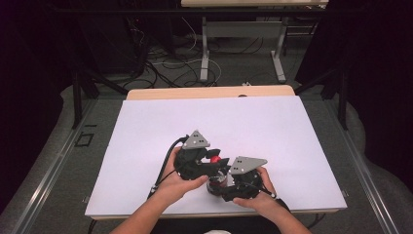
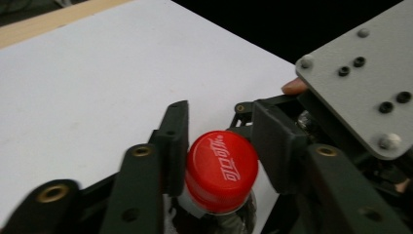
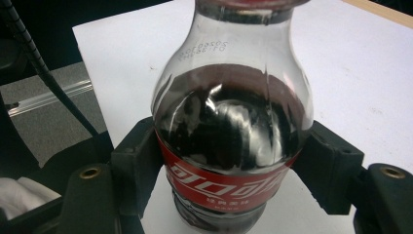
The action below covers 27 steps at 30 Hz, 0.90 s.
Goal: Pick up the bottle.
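High view: white sheet (image 1: 219,126) over a wood-edged table (image 1: 209,92); grey floor, cables beyond. Left gripper (image 1: 207,163) and right gripper (image 1: 225,181) meet over a bottle (image 1: 216,184) near the front edge.

Left gripper view: jaws flank the glossy red cap (image 2: 221,170), apparently touching both sides.

Right gripper view: jaws clamp the bottle's clear, dark-filled body at its red label.

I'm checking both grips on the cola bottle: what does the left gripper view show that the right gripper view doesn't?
Left gripper view: the red cap seen from above, between the left gripper's pads, the left pad touching it; also the other gripper's grey plate.

Right gripper view: the bottle's body with dark drink and red label, clamped by the right gripper.

Both: the same bottle and the white table top.
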Available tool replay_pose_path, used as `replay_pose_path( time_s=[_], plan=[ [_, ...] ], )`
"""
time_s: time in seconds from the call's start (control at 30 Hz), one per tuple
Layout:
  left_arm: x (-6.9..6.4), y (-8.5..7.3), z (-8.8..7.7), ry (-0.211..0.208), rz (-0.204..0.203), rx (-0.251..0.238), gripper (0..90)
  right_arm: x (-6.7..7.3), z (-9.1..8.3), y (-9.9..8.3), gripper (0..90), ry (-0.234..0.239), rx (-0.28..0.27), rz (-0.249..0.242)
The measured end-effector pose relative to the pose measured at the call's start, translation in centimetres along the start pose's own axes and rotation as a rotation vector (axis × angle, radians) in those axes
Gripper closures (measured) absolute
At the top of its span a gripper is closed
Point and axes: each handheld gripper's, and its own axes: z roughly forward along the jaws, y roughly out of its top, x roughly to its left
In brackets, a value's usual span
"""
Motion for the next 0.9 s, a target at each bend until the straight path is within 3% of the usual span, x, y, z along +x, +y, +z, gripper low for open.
replay_pose_path(
  time_s=[0.07, 0.33, 0.37, 0.4, 0.6, 0.73, 0.9],
  plan=[
    [-0.1, 0.0, -0.3, -0.003, -0.011, -0.003, 50.2, 0.0, 0.0, 0.0, 30.6, 0.006, -0.004, -0.001],
    [0.8, -0.4, -1.4, -0.044, 0.074, -0.013, 49.9, 0.0, -0.1, 0.1, 30.5, 0.012, -0.005, 0.002],
    [0.9, -0.4, -1.6, -0.040, 0.075, 0.004, 52.6, 0.0, -0.1, 0.1, 30.6, 0.013, -0.007, 0.002],
    [1.0, -0.5, -1.4, -0.032, 0.078, -0.009, 52.6, 0.0, -0.1, 0.1, 30.6, 0.013, -0.007, 0.002],
    [1.5, -0.6, -0.8, -0.073, 0.080, -0.018, 53.0, 0.2, 0.0, 0.1, 30.6, 0.022, 0.000, -0.005],
    [1.2, -0.6, -0.5, -0.082, 0.079, -0.024, 59.0, 0.2, 0.0, 0.1, 30.5, 0.023, 0.003, -0.004],
    [0.8, -0.6, -0.3, -0.046, 0.071, -0.035, 60.9, 0.0, 0.1, 0.0, 30.6, 0.013, -0.010, -0.010]
  ],
)
